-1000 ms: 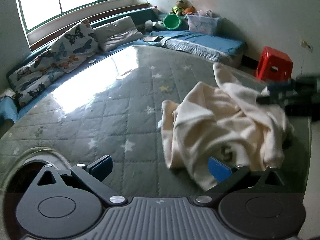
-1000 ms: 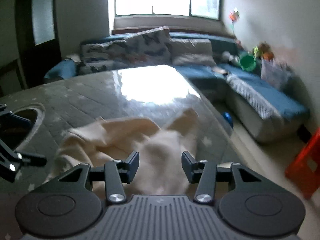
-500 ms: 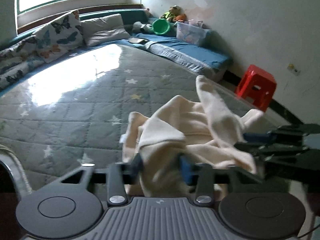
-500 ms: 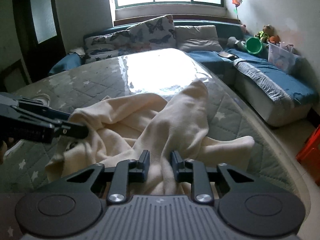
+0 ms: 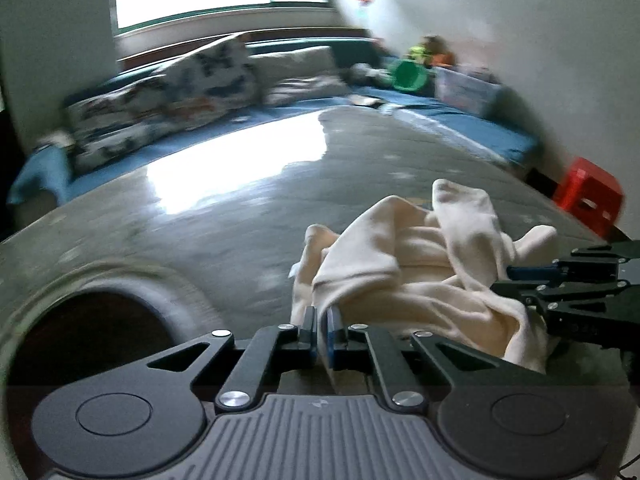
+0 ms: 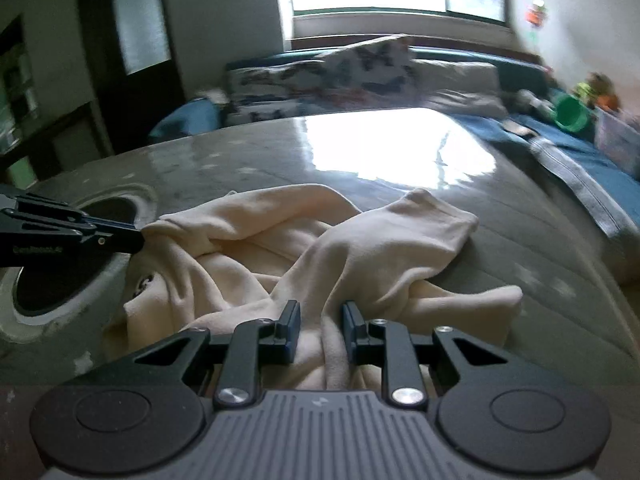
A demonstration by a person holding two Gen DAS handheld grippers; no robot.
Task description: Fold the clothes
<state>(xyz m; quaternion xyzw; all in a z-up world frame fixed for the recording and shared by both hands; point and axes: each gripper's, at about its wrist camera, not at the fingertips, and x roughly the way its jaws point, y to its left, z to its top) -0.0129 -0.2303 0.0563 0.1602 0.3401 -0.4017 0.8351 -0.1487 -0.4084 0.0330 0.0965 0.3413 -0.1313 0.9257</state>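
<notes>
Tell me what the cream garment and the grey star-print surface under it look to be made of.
Cream garment: soft, matte knit, probably cotton fleece or jersey; it slumps in thick rounded folds with a ribbed-looking cuff. Grey surface: quilted, star-printed padding, seemingly under a glossy clear cover, since window light reflects sharply off it; exact material unclear.

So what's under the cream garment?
The cream garment lies crumpled on the grey quilted mat, both claws pinching it. Whatever sits beneath its folds is covered.
</notes>
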